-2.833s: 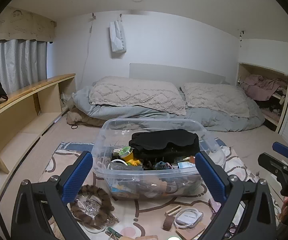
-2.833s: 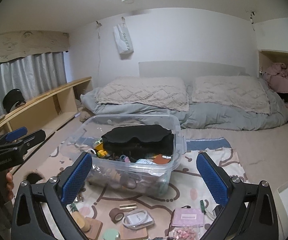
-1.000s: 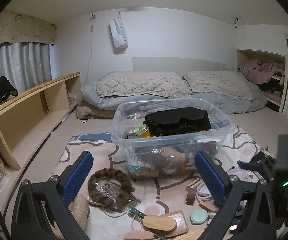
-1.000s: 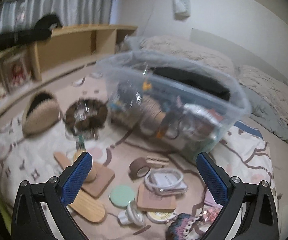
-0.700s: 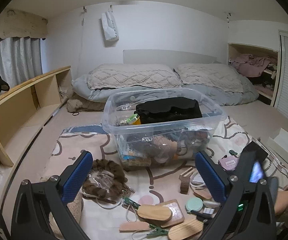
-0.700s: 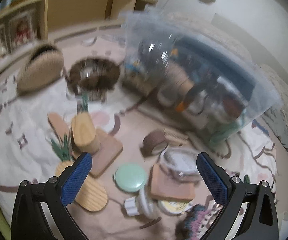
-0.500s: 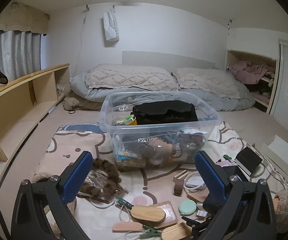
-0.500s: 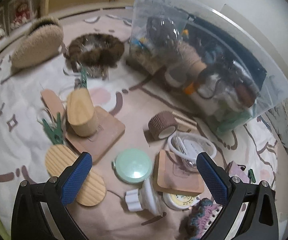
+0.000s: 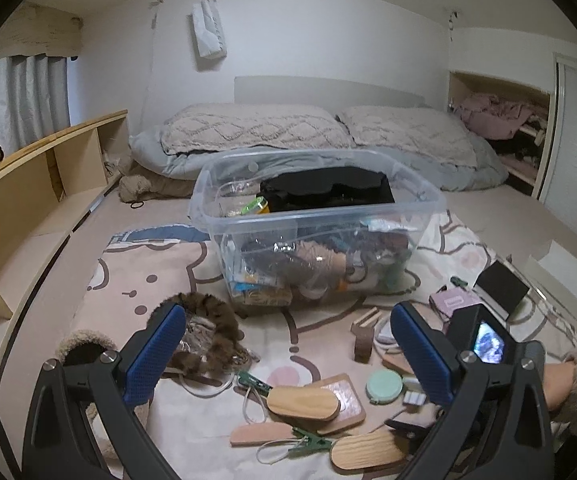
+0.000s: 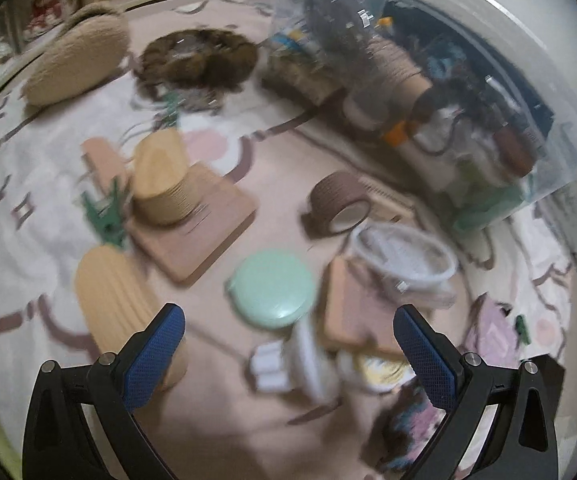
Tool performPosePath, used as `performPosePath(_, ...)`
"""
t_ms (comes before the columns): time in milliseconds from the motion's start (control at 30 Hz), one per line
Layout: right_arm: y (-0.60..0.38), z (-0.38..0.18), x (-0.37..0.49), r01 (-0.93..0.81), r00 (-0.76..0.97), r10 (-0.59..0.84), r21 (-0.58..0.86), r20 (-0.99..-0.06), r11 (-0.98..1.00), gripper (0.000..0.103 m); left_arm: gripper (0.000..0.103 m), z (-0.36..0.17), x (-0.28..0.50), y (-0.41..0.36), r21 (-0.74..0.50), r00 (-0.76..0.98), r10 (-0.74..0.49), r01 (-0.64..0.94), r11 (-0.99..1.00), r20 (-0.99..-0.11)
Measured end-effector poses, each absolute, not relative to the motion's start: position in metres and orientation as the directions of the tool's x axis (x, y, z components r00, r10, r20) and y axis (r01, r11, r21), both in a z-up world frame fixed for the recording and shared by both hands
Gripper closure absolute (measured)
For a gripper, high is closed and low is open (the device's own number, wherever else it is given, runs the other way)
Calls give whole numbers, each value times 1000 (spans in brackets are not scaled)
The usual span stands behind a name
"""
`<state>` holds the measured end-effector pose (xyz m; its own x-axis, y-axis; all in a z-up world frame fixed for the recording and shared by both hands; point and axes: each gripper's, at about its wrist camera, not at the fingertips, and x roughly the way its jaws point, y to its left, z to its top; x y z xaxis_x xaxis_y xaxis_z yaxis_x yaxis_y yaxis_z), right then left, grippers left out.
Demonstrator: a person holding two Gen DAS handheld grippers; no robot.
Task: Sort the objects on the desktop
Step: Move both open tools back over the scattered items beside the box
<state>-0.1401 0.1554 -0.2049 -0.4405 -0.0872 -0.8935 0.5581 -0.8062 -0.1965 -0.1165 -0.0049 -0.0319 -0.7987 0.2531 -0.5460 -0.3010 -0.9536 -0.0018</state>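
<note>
Both tongs wide open, empty: left, right.

No writing can be read in either view. The white bag hanging on the wall bears print that is too small to make out, the pink packet on the blanket carries a label too blurred to read, and the right wrist view is smeared by motion.

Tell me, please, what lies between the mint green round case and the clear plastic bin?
In the right wrist view, a brown tape roll lies between the mint green case and the clear bin.
</note>
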Motion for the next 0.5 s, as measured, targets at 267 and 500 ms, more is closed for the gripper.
performPosePath(267,145,-202,-106,655,-385,-170,-139,-907,-743,0,0,-50,-124,-1,35,-759,218,-302,-953,-613)
performPosePath(500,160,-181,-108,645,-296,-324,62,-899,-762,0,0,-73,-130,0,33,-700,199,-303,-952,-686)
